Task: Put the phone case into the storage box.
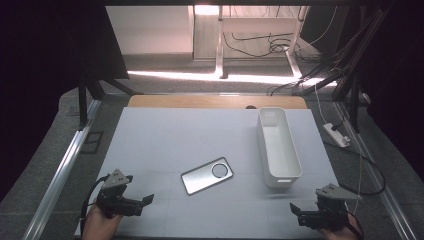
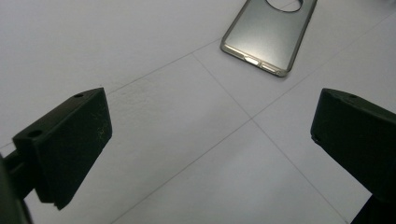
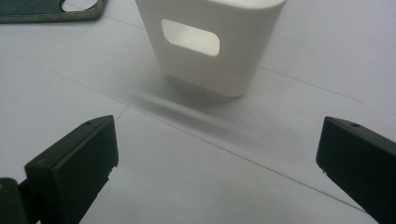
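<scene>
Phone case [image 1: 207, 175] is lying flat near the middle of the counter [image 1: 165, 135], back side up I think, though it's a bit hard to tell from the high view. It's a greyish see-through kind with a big round camera hole toward its 2 o'clock end, and it sits on a slant. In the left gripper view you get the same case [image 2: 268, 35] up at about 1 o'clock, with the side button cutouts facing the camera.

Left tool [image 1: 141, 204] is down at roughly 7 o'clock on the counter, held in a hand [image 1: 100, 222], jaws spread wide with nothing between them, just bare counter. It's well apart from the case.

Right tool [image 1: 296, 210] is at about 5 o'clock, also gaping wide and holding nothing. Right ahead of it stands a white bin [image 1: 278, 147], long and narrow, running from around 1 o'clock down toward 4 o'clock, near the case but not touching it. In the right gripper view the short end of the bin [image 3: 210, 44] faces the camera, with its rounded handle slot, and a corner of the case [image 3: 51, 10] peeks in at 11 o'clock.
</scene>
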A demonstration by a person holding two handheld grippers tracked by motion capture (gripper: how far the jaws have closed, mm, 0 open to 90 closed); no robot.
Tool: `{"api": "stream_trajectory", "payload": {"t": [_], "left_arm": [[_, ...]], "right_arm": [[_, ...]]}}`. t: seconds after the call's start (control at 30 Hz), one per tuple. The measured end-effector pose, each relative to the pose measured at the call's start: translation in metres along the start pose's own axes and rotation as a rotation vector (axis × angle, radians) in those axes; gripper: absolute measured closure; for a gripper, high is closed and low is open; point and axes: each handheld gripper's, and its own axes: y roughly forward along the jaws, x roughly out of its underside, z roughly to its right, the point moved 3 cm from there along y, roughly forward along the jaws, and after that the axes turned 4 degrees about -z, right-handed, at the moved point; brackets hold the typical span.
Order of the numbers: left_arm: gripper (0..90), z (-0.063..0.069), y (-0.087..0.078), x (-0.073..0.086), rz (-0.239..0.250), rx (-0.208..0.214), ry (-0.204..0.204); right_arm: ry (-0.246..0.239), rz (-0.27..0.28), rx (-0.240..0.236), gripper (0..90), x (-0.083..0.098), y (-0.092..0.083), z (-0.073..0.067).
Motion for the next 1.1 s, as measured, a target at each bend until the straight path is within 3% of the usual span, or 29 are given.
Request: {"api": "stream_trajectory", "payload": {"t": [0.77, 1.1], "left_arm": [[0.0, 0.005, 0.021, -0.03, -0.029, 0.004, 0.059], [0.0, 0.004, 0.029, -0.045, -0.022, 0.03, 0.075]], "right_arm": [[0.0, -0.002, -0.004, 0.0, 0.0, 0.0, 0.0], [0.002, -0.01, -0.007, 0.0, 0.0, 0.001, 0.0]]}}
